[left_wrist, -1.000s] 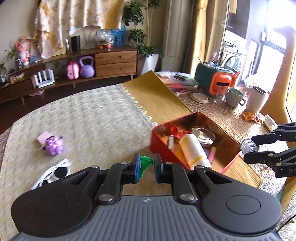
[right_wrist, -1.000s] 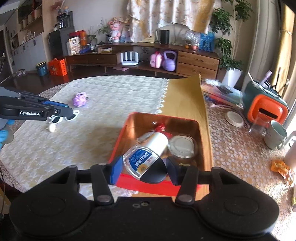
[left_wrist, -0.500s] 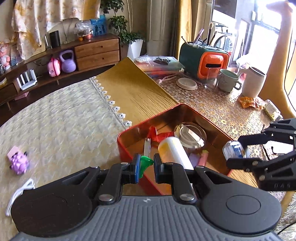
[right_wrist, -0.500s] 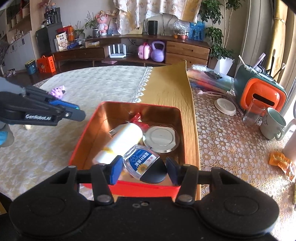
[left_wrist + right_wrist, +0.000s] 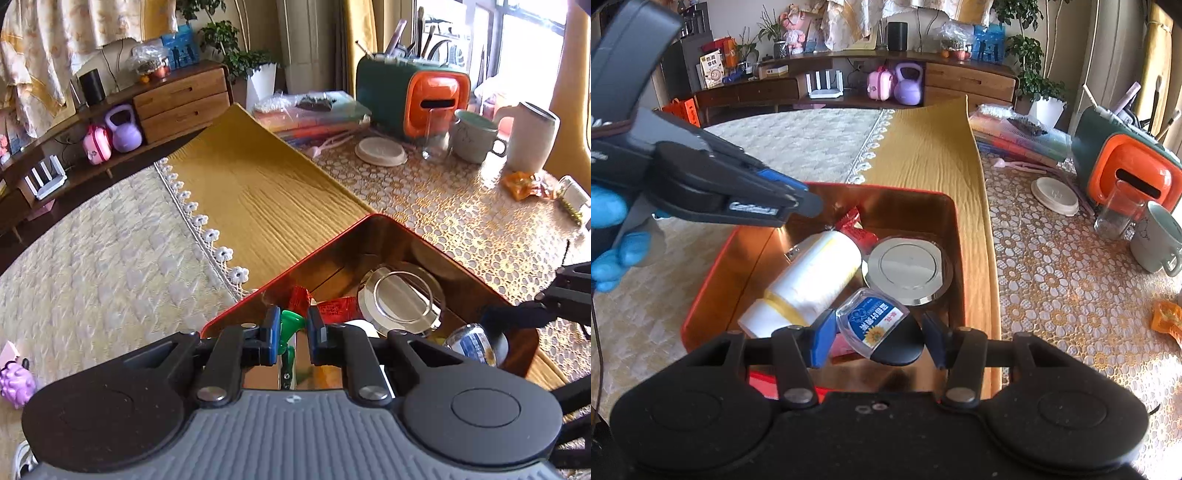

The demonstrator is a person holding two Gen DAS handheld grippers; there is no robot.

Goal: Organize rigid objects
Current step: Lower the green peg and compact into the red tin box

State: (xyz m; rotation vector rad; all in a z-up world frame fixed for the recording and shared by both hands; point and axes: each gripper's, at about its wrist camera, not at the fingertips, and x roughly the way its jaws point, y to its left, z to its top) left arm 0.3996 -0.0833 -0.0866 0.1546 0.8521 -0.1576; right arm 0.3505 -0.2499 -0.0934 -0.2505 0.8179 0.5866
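Observation:
A red tray [image 5: 295,266] with a shiny copper inside sits on the table. In it lie a white bottle [image 5: 816,280], a round metal lid [image 5: 905,266] and a red wrapper [image 5: 853,225]. My left gripper [image 5: 291,325] is shut on a small green plastic piece [image 5: 290,319] and hangs over the tray's near corner. My right gripper [image 5: 879,339] is shut on a small clear bottle [image 5: 873,321] with a blue label and black cap, just above the tray's near side. The left gripper [image 5: 809,201] reaches in over the tray's left rim [image 5: 713,254], held by a blue-gloved hand [image 5: 609,236].
Right of the tray, on the lace cloth, stand a green-and-orange box [image 5: 1126,166], a glass [image 5: 1115,214], a mug [image 5: 1156,240] and a white lid [image 5: 1054,195]. A white jug [image 5: 532,136] stands further back. A purple toy [image 5: 16,382] lies on the left cloth.
Both grippers have sunk and closed in over the tray. The left came across from the pale cloth to the tray's corner, still holding the green piece. The right still holds its bottle.

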